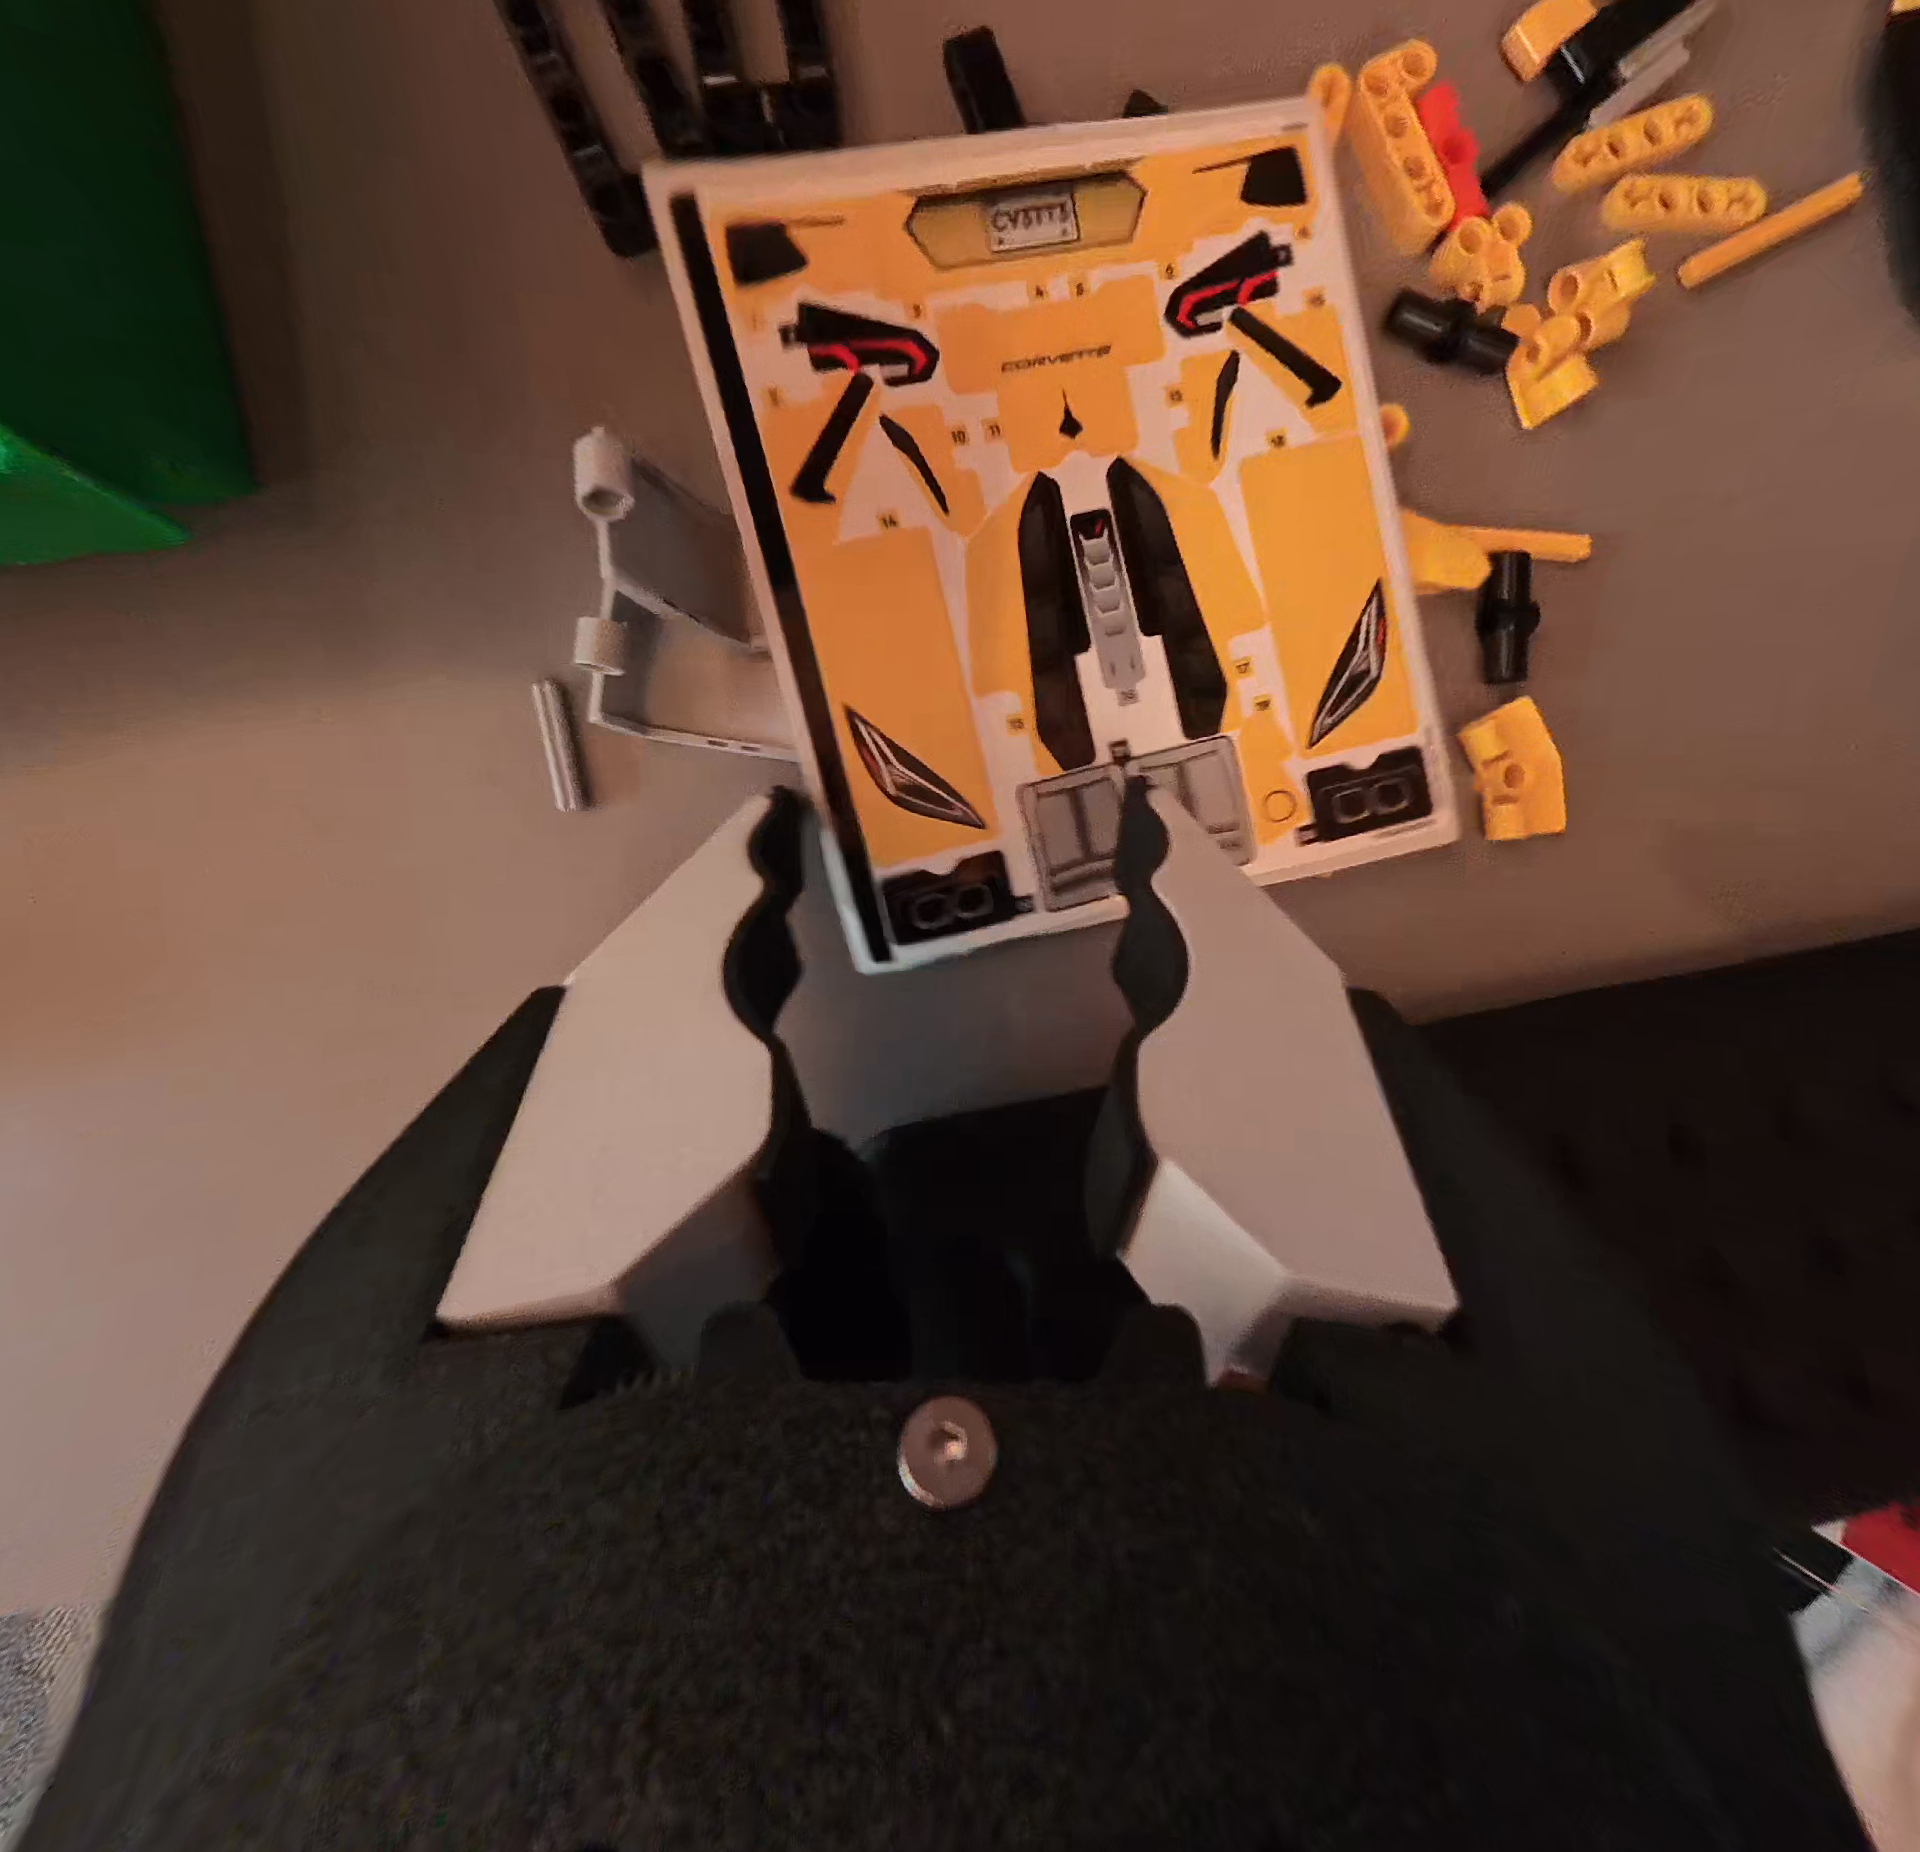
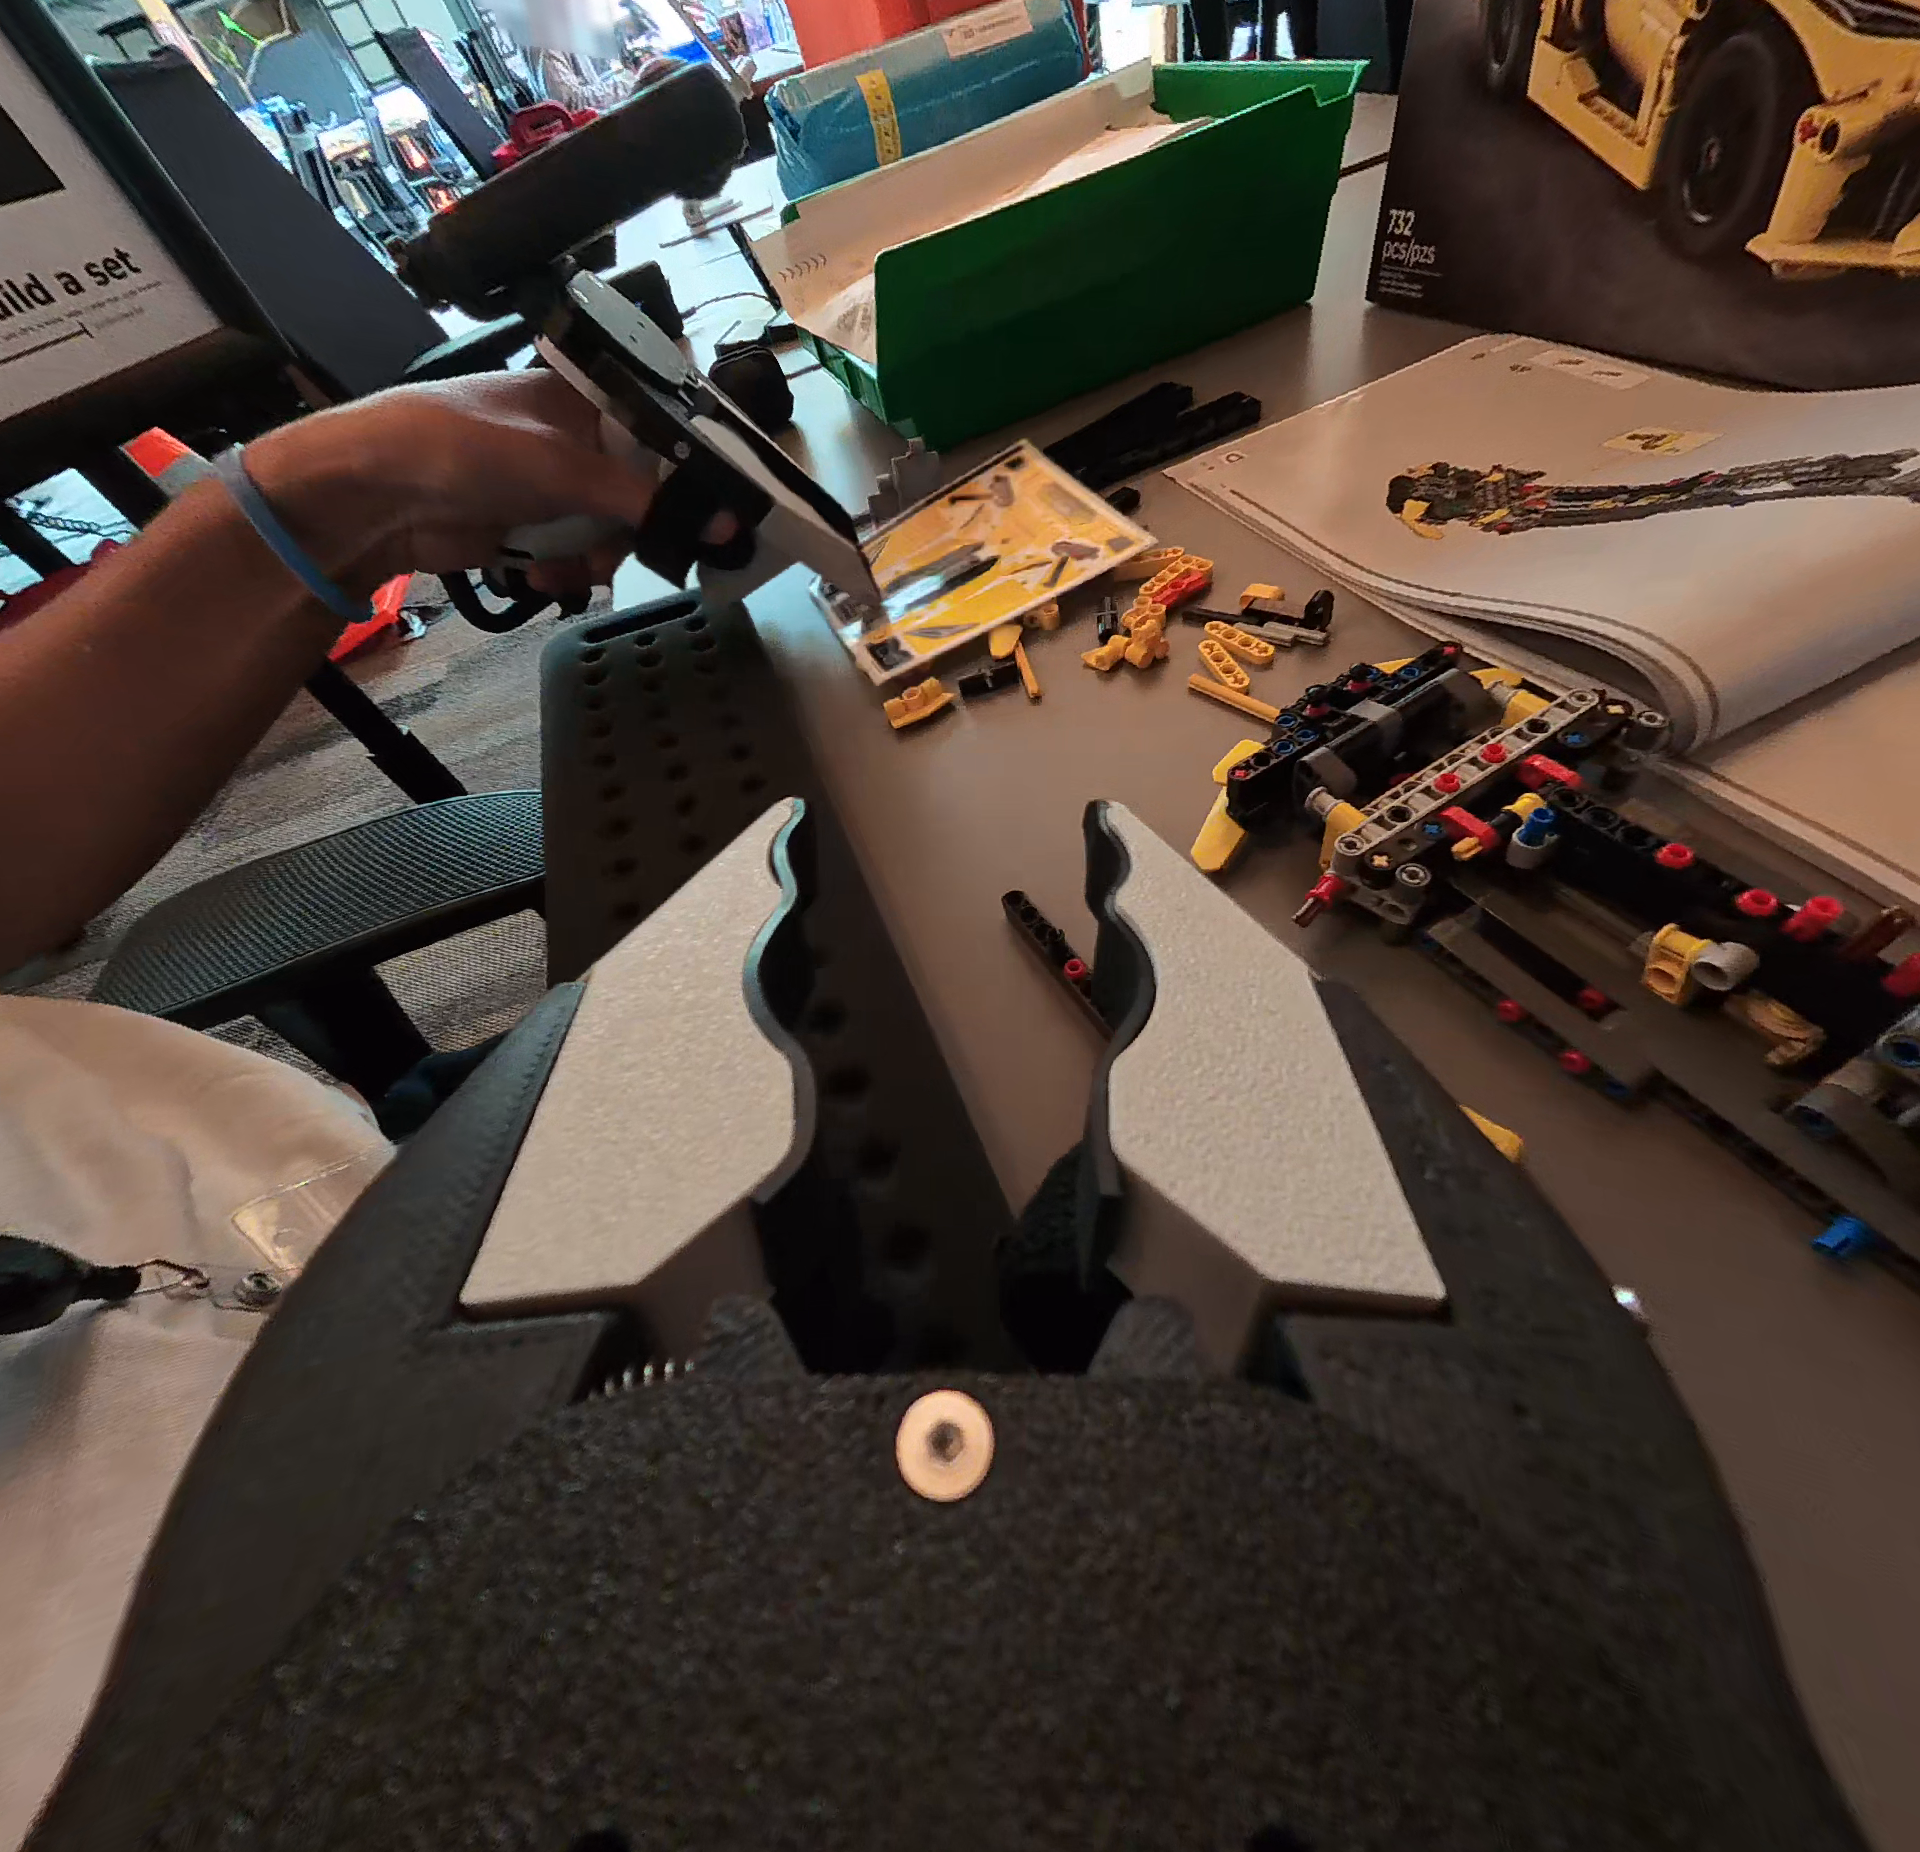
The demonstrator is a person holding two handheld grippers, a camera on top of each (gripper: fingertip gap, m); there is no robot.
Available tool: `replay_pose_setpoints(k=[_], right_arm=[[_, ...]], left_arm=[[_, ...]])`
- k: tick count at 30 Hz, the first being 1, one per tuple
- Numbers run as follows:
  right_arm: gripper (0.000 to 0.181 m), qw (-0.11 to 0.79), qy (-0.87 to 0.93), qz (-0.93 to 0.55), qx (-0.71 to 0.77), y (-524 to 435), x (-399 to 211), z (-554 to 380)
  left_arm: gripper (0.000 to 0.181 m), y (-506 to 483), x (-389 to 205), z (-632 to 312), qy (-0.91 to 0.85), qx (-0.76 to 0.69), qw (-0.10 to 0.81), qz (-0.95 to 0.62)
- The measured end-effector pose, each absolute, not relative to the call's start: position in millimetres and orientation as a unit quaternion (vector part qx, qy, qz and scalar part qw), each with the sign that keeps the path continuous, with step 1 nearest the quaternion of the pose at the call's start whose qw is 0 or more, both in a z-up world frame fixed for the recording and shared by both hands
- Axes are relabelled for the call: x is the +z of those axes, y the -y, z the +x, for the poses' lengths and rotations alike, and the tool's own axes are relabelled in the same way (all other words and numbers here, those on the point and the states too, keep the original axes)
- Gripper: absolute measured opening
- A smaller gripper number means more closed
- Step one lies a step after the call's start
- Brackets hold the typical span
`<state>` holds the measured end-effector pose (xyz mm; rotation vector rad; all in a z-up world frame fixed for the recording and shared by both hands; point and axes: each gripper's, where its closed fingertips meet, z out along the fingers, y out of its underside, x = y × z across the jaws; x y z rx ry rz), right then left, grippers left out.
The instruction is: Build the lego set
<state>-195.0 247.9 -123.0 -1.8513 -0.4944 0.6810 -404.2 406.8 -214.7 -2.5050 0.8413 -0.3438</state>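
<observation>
The half-built lego chassis [image 2: 1538, 846], black and grey beams with red and blue pins, lies on the grey table [image 2: 1039, 815] against the open instruction booklet [image 2: 1558, 566]. The glossy yellow sticker sheet [image 1: 1049, 514] lies near the table's edge among loose yellow pieces [image 1: 1621, 202]. The left gripper [image 1: 961, 805] stands wide at the sheet's corner; the right gripper [image 2: 945, 815] is also wide, holding nothing.

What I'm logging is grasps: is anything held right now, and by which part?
Nothing is held. The left gripper is open, its tips over the near edge of the sticker sheet; the right gripper is open and empty.
</observation>
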Motion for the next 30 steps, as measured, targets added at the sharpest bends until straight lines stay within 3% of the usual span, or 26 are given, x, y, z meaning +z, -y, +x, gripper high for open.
replay_pose_setpoints(k=[4, 6, 14, 23, 27, 30], right_arm=[[0.051, 0.522, 0.206, -0.772, 0.298, -247, -123, -196], [0.05, 0.518, 0.207, -0.772, 0.306, -247, -123, -197], [0.048, 0.516, 0.2, -0.77, 0.317, -247, -122, -196], [0.05, 0.509, 0.199, -0.761, 0.35, -252, -119, -204], [0.067, 0.489, 0.169, -0.731, 0.444, -271, -104, -226], [0.067, 0.485, 0.154, -0.682, 0.526, -290, -79, -237]], left_arm=[[0.012, -407, -215, -406, -0.309, -0.145, 0.237, -0.909], [0.004, -404, -212, -404, -0.304, -0.173, 0.239, -0.906], [0.0, -400, -189, -399, -0.3, -0.239, 0.269, -0.883], [0.0, -369, -84, -363, -0.393, -0.325, 0.394, -0.765], [0.0, -335, -25, -342, -0.408, -0.439, 0.421, -0.681], [0.0, -315, 1, -332, -0.403, -0.514, 0.416, -0.632]])
